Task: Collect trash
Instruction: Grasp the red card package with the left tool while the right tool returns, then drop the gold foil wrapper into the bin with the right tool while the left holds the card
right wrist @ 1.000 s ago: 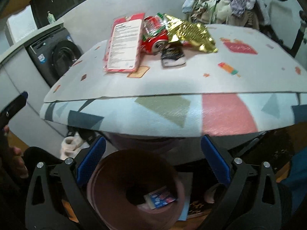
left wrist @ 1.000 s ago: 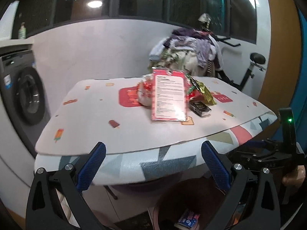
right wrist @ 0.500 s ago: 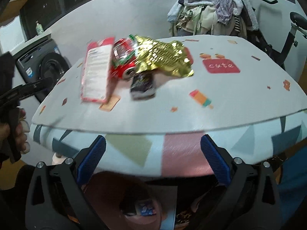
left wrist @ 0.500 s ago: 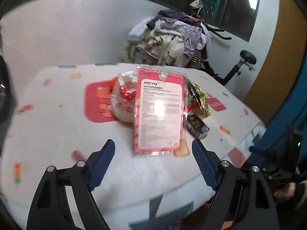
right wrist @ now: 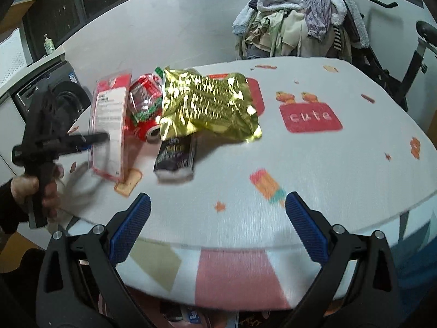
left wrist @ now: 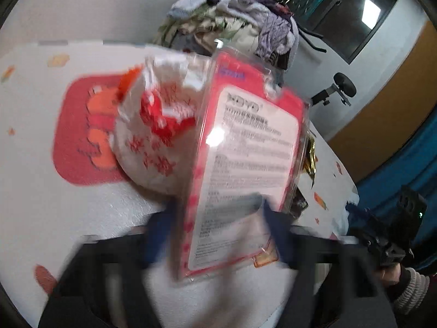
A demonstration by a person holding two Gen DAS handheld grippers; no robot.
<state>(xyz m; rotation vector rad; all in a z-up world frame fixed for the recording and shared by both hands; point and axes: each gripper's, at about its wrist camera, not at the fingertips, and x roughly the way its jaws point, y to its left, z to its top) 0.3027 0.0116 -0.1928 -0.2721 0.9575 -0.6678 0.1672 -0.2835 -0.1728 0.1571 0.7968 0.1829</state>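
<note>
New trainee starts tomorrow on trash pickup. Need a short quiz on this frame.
1. Multiple choice: what lies between the fingers of the left gripper?
A. a pink blister pack
B. a glass bottle
C. a banana peel
2. True or false: the right gripper is shut on a piece of trash.
3. Short answer: which piece of trash lies nearest the right gripper?

Key
1. A. The pink blister pack is between the left gripper's jaws, which are closing on it.
2. False. Its jaws stand open with nothing between them.
3. The dark packet.
</note>
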